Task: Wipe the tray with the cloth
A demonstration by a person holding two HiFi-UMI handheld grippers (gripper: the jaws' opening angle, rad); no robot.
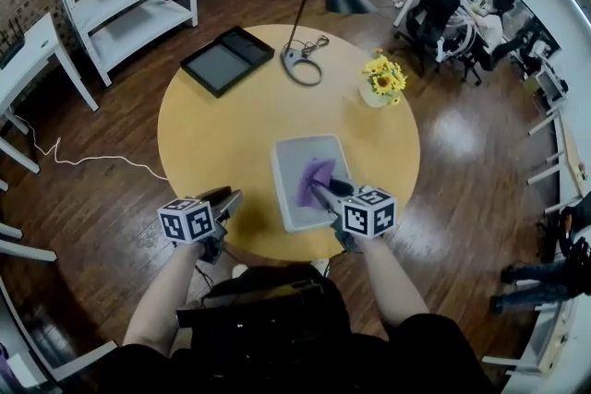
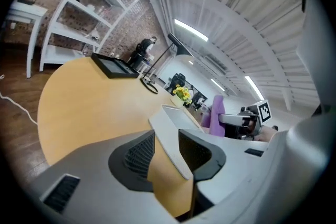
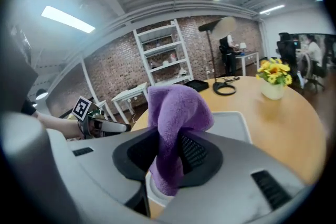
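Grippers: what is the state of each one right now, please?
Left gripper: open, holding nothing.
Right gripper: closed on the purple cloth.

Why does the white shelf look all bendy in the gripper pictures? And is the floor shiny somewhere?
Left gripper view: the wide lens bends the white shelf into a curve, and the picture's corners go black. Right gripper view: the same bending makes it lean, and the edges look dim and soft. Head view: light glares off the wooden floor to the right of the round table.

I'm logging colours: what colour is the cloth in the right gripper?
Purple cloth, clearest in the right gripper view.
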